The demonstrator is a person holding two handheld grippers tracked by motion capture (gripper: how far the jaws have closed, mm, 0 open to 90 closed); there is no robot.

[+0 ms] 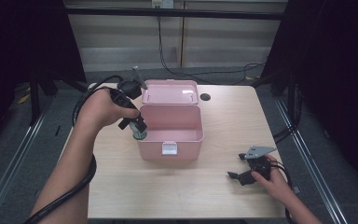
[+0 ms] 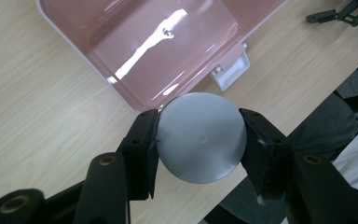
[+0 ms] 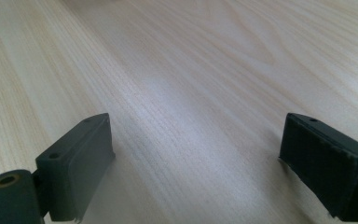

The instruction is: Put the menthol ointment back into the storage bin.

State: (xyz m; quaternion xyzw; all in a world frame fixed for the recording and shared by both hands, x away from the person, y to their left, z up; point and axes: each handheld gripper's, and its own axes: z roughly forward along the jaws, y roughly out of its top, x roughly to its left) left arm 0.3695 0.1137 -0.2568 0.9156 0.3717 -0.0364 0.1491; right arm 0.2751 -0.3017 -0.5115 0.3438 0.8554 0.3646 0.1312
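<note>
A pink plastic box (image 1: 170, 133) stands open in the middle of the table, its lid (image 1: 170, 92) tipped back and a white latch (image 1: 169, 148) on its front. My left gripper (image 1: 139, 129) hangs over the box's left rim, shut on a round grey-topped can (image 2: 201, 136) with a greenish side (image 1: 140, 136). In the left gripper view the can's flat grey end sits between both jaws, above the box's edge (image 2: 135, 105). My right gripper (image 1: 237, 166) rests low over the table at the front right, open, with bare wood (image 3: 191, 116) between its jaws.
The light wooden table (image 1: 121, 186) has a round cable hole (image 1: 205, 97) behind the box. Black cables trail off the back and from both grippers. The person's lap (image 2: 326, 135) shows at the table's near edge in the left gripper view.
</note>
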